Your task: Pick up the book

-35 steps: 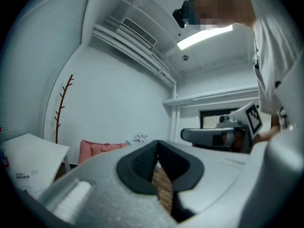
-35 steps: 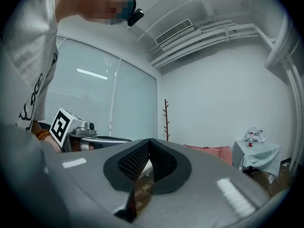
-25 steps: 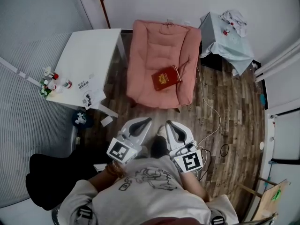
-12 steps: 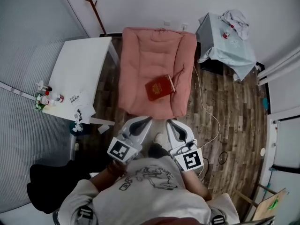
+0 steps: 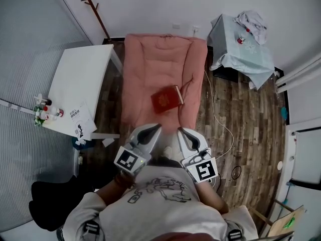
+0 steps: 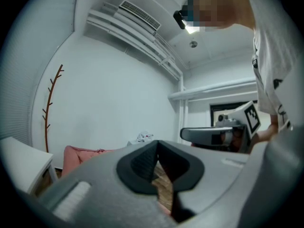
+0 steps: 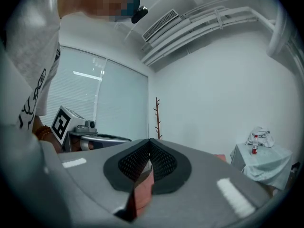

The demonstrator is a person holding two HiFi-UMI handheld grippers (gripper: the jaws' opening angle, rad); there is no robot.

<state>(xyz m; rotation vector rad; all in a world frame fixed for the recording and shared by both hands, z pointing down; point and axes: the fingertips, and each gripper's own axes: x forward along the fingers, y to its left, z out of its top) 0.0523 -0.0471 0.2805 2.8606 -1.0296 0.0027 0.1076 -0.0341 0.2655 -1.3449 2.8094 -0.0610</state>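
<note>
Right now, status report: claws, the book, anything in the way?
Left claw shut, empty. Right claw shut, empty. Red book flat on pink cushioned seat, untouched. Nothing in the way.

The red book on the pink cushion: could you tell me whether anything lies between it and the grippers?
Nothing visible does: in the head view only bare pink cushion shows between the red book and the shut left gripper and right gripper.

left gripper (image 5: 155, 128) and right gripper (image 5: 181, 131) advanced — book (image 5: 166, 99) nearer, pink cushion (image 5: 155, 59) closer
</note>
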